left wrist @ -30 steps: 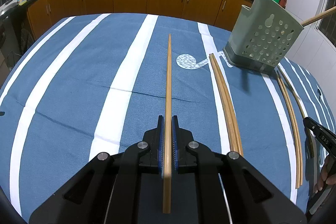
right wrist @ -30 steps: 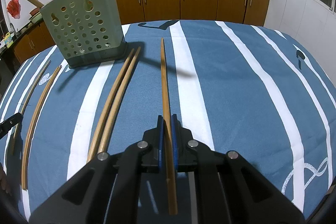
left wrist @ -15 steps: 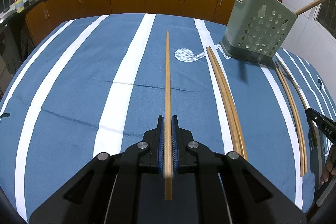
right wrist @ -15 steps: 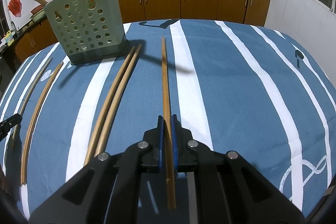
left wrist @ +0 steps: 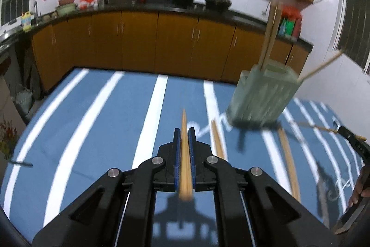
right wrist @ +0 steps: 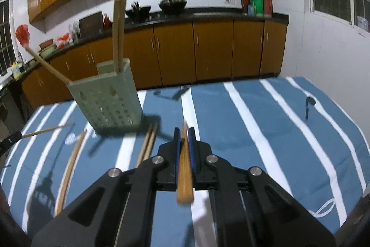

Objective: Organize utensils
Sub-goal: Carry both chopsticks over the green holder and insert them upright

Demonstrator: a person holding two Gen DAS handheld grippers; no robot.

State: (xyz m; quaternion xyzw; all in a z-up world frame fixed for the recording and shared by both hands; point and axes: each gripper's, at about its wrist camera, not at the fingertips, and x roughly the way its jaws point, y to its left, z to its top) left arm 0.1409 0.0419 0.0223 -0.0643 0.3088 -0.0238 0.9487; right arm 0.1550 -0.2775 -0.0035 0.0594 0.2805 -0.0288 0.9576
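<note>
Left tongs (left wrist: pixel 184 131) shut tight on one wooden chopstick (left wrist: pixel 184 154), clamped between the blue pads. Stick pointing straight ahead, thin tip poking out past the tongs, thick end sticking back over the black frame. Lifted above the blue striped cloth (left wrist: pixel 104 126) on the counter, not touching it.

Right tongs (right wrist: pixel 184 131) closed the same way on a second chopstick (right wrist: pixel 184 166), thin end forward, thick end back, also up in the air.

Green holder with holes (right wrist: pixel 108 103) standing on the cloth, ahead and to the left of the right tongs, ahead and to the right of the left tongs. Two sticks upright in it (right wrist: pixel 118 31), one more leaning out sideways (right wrist: pixel 46 64).

Pair of chopsticks (right wrist: pixel 148 142) lying flat on the cloth, just beside the right tongs and below the holder. Another curved-looking stick (right wrist: pixel 69 163) farther left on the cloth. All a bit blurry.
</note>
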